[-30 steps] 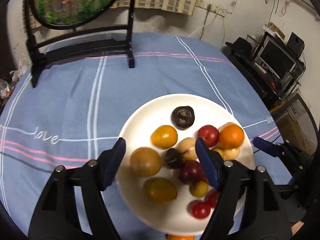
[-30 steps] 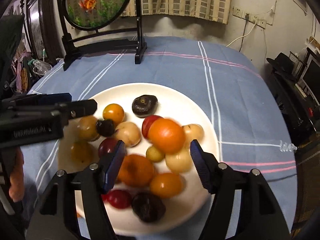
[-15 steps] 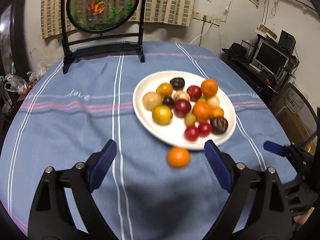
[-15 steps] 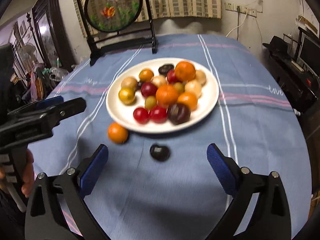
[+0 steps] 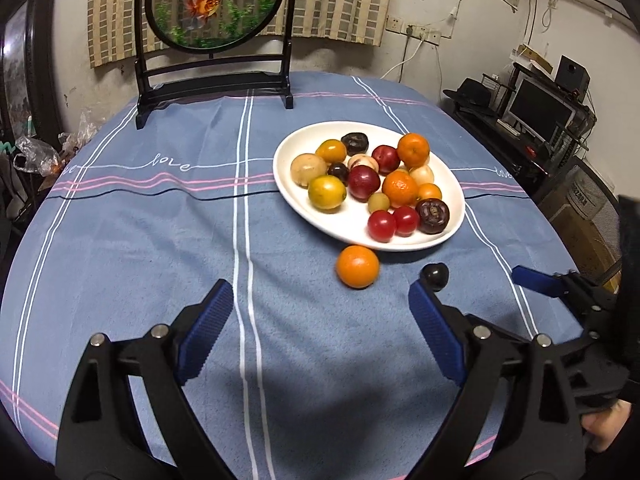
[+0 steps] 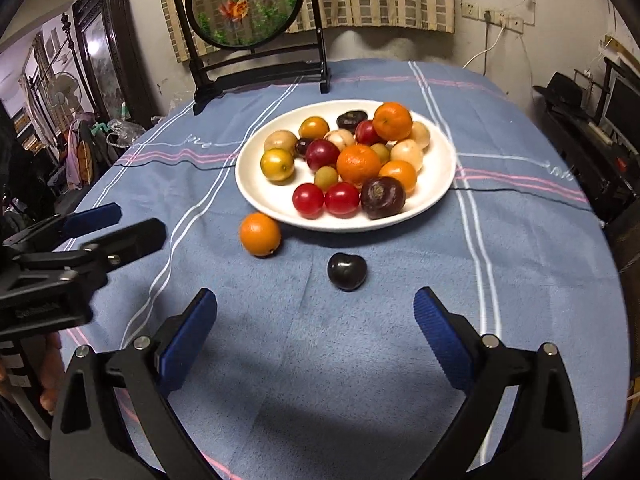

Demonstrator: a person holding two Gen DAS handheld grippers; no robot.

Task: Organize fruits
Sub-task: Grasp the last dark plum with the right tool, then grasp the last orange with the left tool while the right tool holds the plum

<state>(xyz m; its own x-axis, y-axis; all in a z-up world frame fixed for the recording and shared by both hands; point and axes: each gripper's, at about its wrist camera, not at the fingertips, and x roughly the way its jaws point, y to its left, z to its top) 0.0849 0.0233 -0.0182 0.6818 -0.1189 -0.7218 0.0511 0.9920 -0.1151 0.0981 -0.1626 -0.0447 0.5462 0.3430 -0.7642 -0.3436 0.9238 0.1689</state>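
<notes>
Bare blue tablecloth lies open in front of both grippers, with only a loose orange and a dark plum just short of the heaped white plate, and a framed goldfish screen blocking the far edge.

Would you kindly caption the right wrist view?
Open right gripper above an orange and dark plum beside the fruit plate.

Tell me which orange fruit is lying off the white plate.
The round orange mandarin on the blue tablecloth, beside the white plate; the other orange ones lie on it.
</notes>
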